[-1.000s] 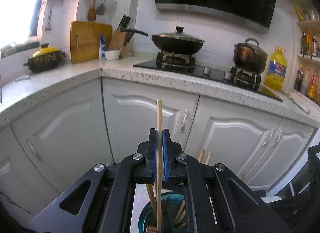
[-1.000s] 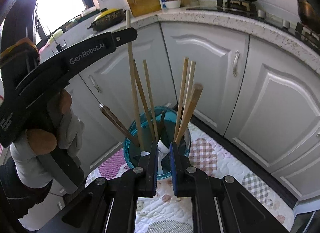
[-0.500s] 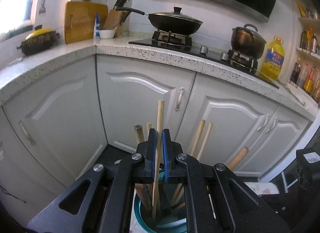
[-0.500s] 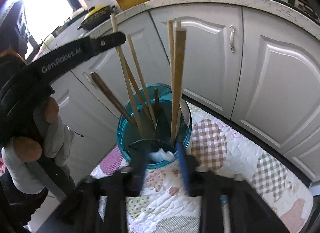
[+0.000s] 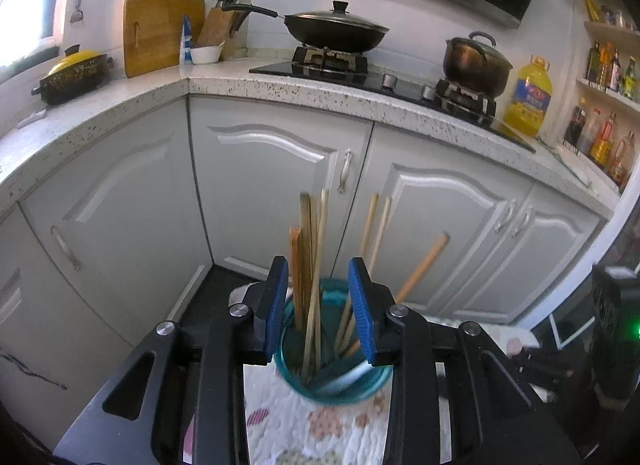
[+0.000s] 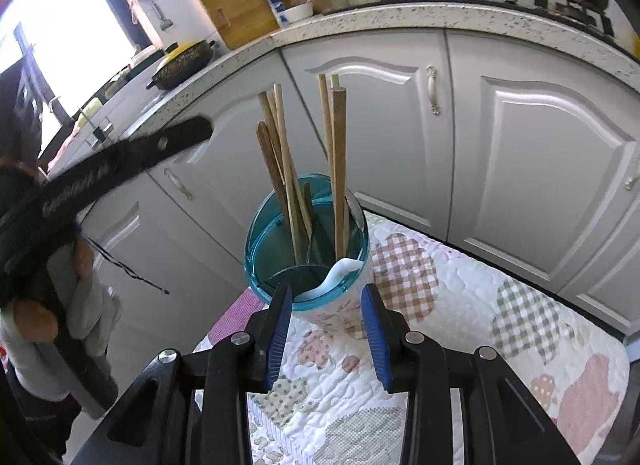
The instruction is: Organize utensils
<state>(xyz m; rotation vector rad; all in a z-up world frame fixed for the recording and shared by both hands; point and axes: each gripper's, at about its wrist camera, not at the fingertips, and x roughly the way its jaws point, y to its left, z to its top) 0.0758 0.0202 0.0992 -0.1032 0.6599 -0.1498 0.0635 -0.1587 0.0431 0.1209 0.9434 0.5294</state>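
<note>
Both grippers are spread apart right now and hold nothing. On my left gripper (image 5: 322,305) the blue pads (image 5: 276,305) have just been opening, and the chopsticks (image 5: 310,265) stand loose in the gap between them, not pinched. My right gripper (image 6: 326,325) has its pads wide too, and they have just been opening as well, with only the cloth showing between them.

Just past the tips of both grippers is the blue cup (image 6: 306,241), standing on the patchwork cloth (image 6: 460,305). In it the wooden sticks poke up: one bunch leans toward the left gripper's side, and a thicker stick (image 6: 339,169) stands near the right edge. A white spoon (image 6: 340,271) rests against the rim closest to my right gripper (its handle curls over the lip).

I think the step in hand is the drop: a stick has gone into the cup and I am letting go. So this part of the tidy-up looks nearly done.

Next I should pull the left gripper back and up, slowly, so the pads do not catch a stick and tip the cup. It is tall and light-looking, so a bump could knock it over. Then I need to look for more things to put away; I cannot see any loose ones from here.

Behind the cup are the grey cupboard doors (image 5: 280,185) and the speckled counter (image 5: 300,85).
</note>
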